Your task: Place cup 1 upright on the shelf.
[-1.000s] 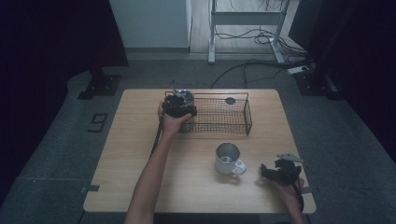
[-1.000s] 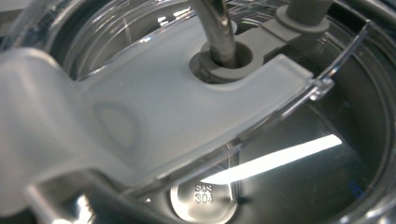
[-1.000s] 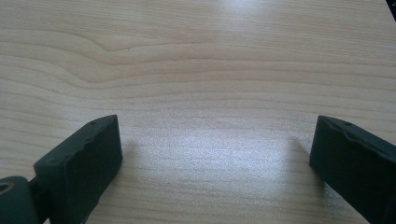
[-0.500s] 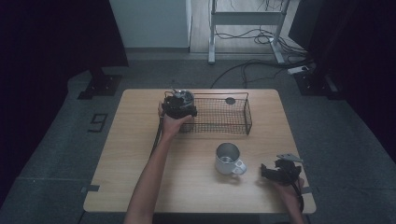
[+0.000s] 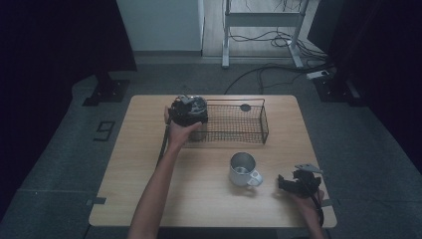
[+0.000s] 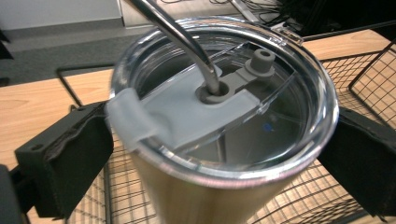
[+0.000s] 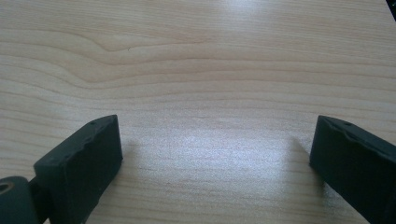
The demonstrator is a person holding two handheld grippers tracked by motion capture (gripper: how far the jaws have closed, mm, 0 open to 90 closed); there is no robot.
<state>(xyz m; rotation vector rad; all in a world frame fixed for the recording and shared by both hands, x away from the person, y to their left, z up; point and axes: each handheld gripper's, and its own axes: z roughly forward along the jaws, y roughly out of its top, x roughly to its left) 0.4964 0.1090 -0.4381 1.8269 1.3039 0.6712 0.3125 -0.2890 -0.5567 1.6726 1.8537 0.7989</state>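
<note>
Pale wooden counter point(image 5: 149, 164) carries a black wire basket point(image 5: 234, 122), where a lidded tumbler point(image 6: 219, 121) with a metal straw point(image 6: 187, 42) stands at its left end. Left tool point(image 5: 188, 110) has just been opening, jaws flanking the tumbler's lid, released. Right tool point(image 5: 298, 181) rests gaping beside a metal mug point(image 5: 243, 169).

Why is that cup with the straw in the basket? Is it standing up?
Yes, upright. The cup stands in the wire basket, lid and straw on top, between the left gripper's open jaws.
</note>
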